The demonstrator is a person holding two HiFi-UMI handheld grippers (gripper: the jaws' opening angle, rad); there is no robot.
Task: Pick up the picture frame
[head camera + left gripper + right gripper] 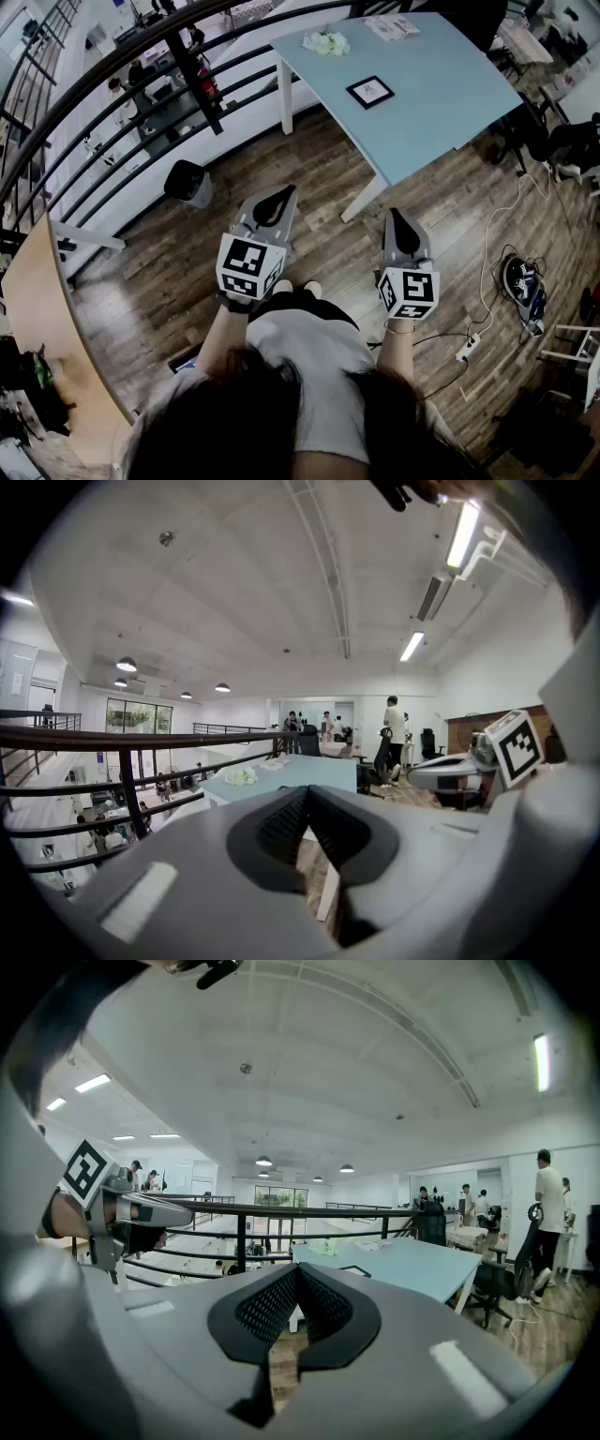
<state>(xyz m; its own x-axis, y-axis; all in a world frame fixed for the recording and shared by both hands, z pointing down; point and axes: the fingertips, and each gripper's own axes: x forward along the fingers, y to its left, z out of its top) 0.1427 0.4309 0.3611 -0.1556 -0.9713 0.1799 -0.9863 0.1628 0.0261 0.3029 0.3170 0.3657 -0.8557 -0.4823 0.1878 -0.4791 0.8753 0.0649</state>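
**Left gripper** (pixel 284 194): lower centre of the head view, held over the wood floor. Jaws are clenched tip to tip, with nothing between them.

**Black rectangular picture frame with white mount** (pixel 370 91): upper centre-right of the head view. It lies flat on the light blue tabletop (pixel 441 103), well apart from both grippers.
- It probably handles as light and rigid.
- The front is likely glazed, so treat it as slick and fragile.
- Lying flat, it offers little edge height. Take hold across one black border rail at mid-side, not on the pane.

**Right gripper** (pixel 395 216): right of the left gripper. Jaws are likewise closed and empty.
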